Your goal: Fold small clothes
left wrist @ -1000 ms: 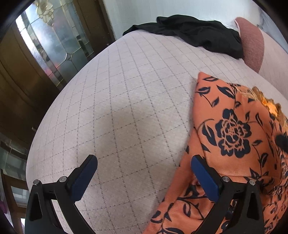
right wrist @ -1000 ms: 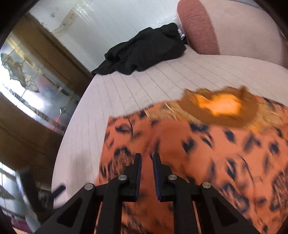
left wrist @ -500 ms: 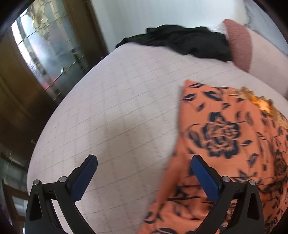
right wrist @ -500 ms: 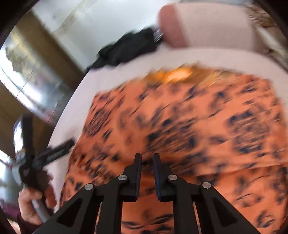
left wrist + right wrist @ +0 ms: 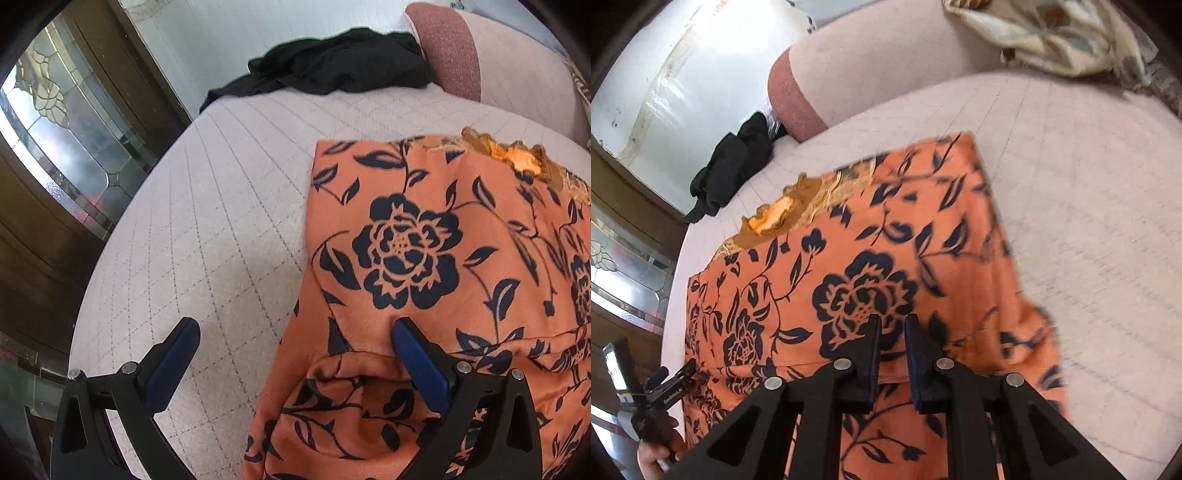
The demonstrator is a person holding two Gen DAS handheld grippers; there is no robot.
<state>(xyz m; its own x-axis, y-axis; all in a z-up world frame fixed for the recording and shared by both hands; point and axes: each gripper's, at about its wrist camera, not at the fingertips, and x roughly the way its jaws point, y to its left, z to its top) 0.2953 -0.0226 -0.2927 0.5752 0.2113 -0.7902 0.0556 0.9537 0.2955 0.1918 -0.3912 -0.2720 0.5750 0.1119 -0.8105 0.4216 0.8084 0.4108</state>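
An orange garment with dark navy flowers [image 5: 424,258] lies spread on the pale quilted bed [image 5: 221,229]; it also shows in the right wrist view [image 5: 857,280], with a gold embroidered neckline [image 5: 775,218] at its far edge. My left gripper [image 5: 295,336] is open and empty, low over the garment's left edge, its right finger over a rumpled fold. My right gripper [image 5: 892,332] is shut with nothing visibly between its fingers, above the garment's near part. The left gripper [image 5: 677,376] shows at the lower left of the right wrist view.
A black garment [image 5: 332,66] lies bunched at the far end of the bed, next to a pink bolster pillow [image 5: 454,48]. A pale patterned cloth [image 5: 1052,33] lies at the far right. A wooden door with leaded glass [image 5: 62,118] stands left of the bed.
The right gripper has swung right across the garment, staying shut. The left gripper stayed open and moved closer to the garment's left edge, its right finger now over a fold.
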